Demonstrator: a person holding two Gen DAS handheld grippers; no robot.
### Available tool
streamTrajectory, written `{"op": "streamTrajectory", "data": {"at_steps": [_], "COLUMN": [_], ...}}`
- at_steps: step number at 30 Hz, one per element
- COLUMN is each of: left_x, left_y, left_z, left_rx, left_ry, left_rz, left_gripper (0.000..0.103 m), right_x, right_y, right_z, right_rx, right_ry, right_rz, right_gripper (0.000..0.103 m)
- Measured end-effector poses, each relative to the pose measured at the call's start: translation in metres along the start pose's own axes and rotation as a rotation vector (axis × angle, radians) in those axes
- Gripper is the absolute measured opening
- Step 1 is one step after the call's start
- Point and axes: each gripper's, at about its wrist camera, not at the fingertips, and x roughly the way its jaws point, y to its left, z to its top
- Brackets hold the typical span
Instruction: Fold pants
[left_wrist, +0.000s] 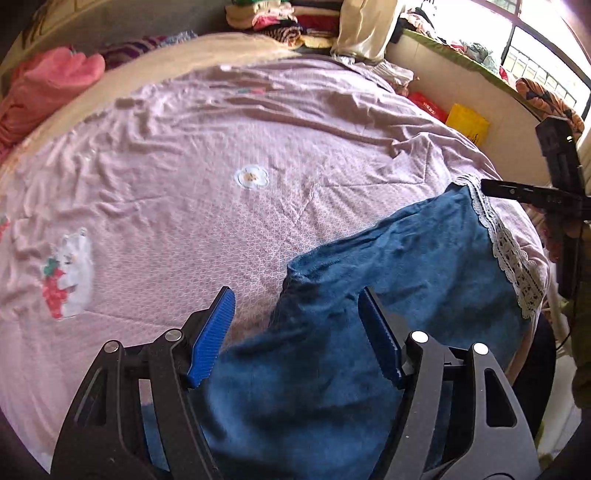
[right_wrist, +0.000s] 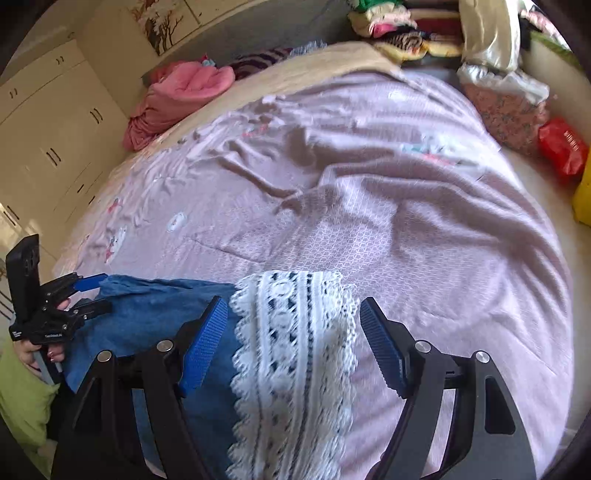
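Observation:
Blue denim pants (left_wrist: 388, 266) with a white lace hem (left_wrist: 513, 258) lie on the pink bedspread (left_wrist: 221, 147) at the near right edge of the bed. My left gripper (left_wrist: 297, 328) is open, its blue pads above the pants' near end, holding nothing. In the right wrist view the lace hem (right_wrist: 291, 350) lies between the open fingers of my right gripper (right_wrist: 293, 343), with the blue denim (right_wrist: 155, 314) to its left. The left gripper (right_wrist: 88, 291) shows there at the far left, open over the denim. The right gripper's tip (left_wrist: 517, 192) shows at the right in the left wrist view.
A pink garment pile (right_wrist: 177, 96) lies at the bed's far left edge. Folded clothes (right_wrist: 399, 26) are stacked at the head. A red bag (right_wrist: 561, 147) and a yellow bag (left_wrist: 467, 123) sit beside the bed on the right. Cream wardrobes (right_wrist: 48, 140) stand left.

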Motion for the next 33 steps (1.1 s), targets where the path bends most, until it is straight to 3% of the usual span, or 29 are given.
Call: {"op": "streamTrajectory", "data": {"at_steps": [3, 5, 6, 8, 10, 15, 19, 23, 27, 30, 33], "left_x": [0.011, 0.022, 0.028, 0.032, 0.031, 0.014, 0.009, 0.018, 0.037, 0.053, 0.056], "left_y": [0.006, 0.008, 0.009, 0.008, 0.01, 0.021, 0.021, 0.023, 0.021, 0.019, 0.022], "left_z": [0.004, 0.007, 0.009, 0.009, 0.011, 0.019, 0.034, 0.048, 0.049, 0.043, 0.039], "left_rx": [-0.035, -0.062, -0.073, -0.077, -0.104, -0.17, -0.178, -0.186, -0.163, -0.145, -0.154], "left_ry": [0.025, 0.06, 0.08, 0.085, 0.077, -0.002, -0.044, -0.042, -0.004, 0.017, 0.016], "left_rz": [-0.049, -0.11, -0.133, -0.148, -0.177, -0.209, -0.171, -0.127, -0.079, -0.032, -0.029], "left_gripper": [0.046, 0.028, 0.026, 0.014, 0.008, 0.005, 0.004, 0.004, 0.004, 0.005, 0.009], "right_x": [0.017, 0.025, 0.027, 0.026, 0.018, -0.017, -0.023, 0.008, 0.049, 0.058, 0.05], "right_y": [-0.011, -0.01, -0.01, -0.009, -0.005, 0.01, 0.021, 0.016, 0.004, 0.001, 0.0], "right_z": [0.004, 0.003, 0.001, -0.002, -0.006, 0.002, 0.032, 0.05, 0.047, 0.043, 0.042], "right_rx": [0.036, 0.029, 0.027, 0.023, 0.006, -0.043, -0.1, -0.122, -0.13, -0.133, -0.118], "right_ry": [0.033, 0.062, 0.068, 0.068, 0.042, -0.084, -0.129, -0.061, 0.04, 0.04, 0.023], "right_rz": [0.043, 0.088, 0.113, 0.156, 0.181, 0.191, 0.156, 0.073, -0.004, -0.022, -0.049], "right_gripper": [0.072, 0.052, 0.048, 0.026, 0.021, 0.02, 0.02, 0.02, 0.022, 0.027, 0.04]}}
